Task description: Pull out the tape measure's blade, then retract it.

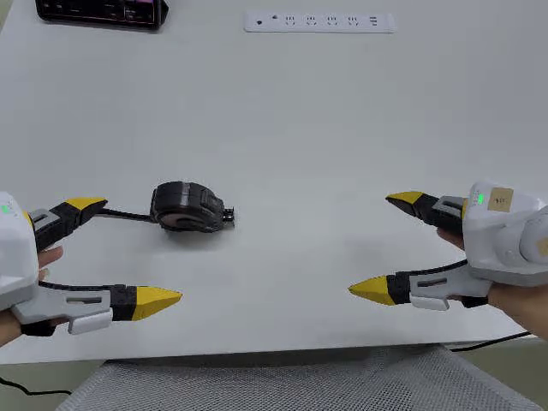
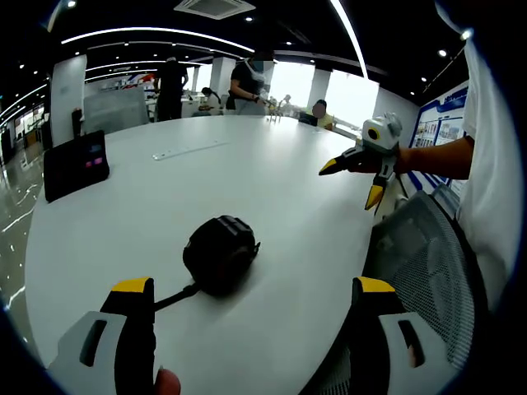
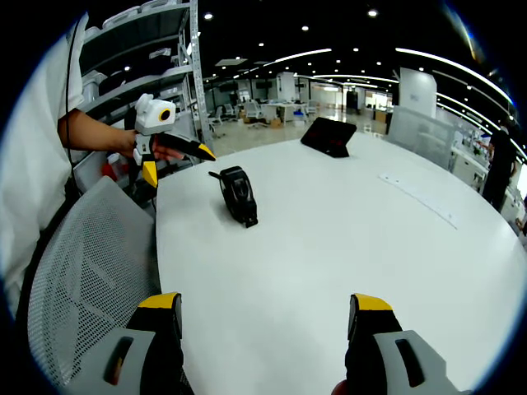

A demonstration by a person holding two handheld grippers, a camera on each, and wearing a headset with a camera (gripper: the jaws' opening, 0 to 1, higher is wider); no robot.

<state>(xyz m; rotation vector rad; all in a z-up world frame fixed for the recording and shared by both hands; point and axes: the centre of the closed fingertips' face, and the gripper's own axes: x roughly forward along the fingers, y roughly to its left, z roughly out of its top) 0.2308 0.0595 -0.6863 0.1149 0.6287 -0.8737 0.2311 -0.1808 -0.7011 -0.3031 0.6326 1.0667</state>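
Head view: tape measure [image 1: 184, 206] sits on the white table [image 1: 300, 128], left of centre, blade fully in by the look of it. Left gripper [image 1: 141, 249] is near it, jaws spread wide and holding nothing, with the far jaw tip just beside the case's strap [image 1: 128, 214]. Right gripper [image 1: 368, 244] is well apart on the other side, also spread and empty. The case's long axis runs left-right across me. The blade hook [image 1: 228, 214] is at the right end and points at the right gripper, and the strap trails off the left end. Left gripper view: the case is straight ahead between my two jaws, slightly toward the left jaw, not touching either. The strap runs back to that jaw, and the hook end faces away up the table. Right gripper view: the case is far ahead and off to the left, hook end toward me, with the left gripper beyond it. My read: the left is the nearer one, so it takes the case body across its short width. The right then has to cross over, grab the hook and pull along that axis toward its own side. Nothing is grasped yet.
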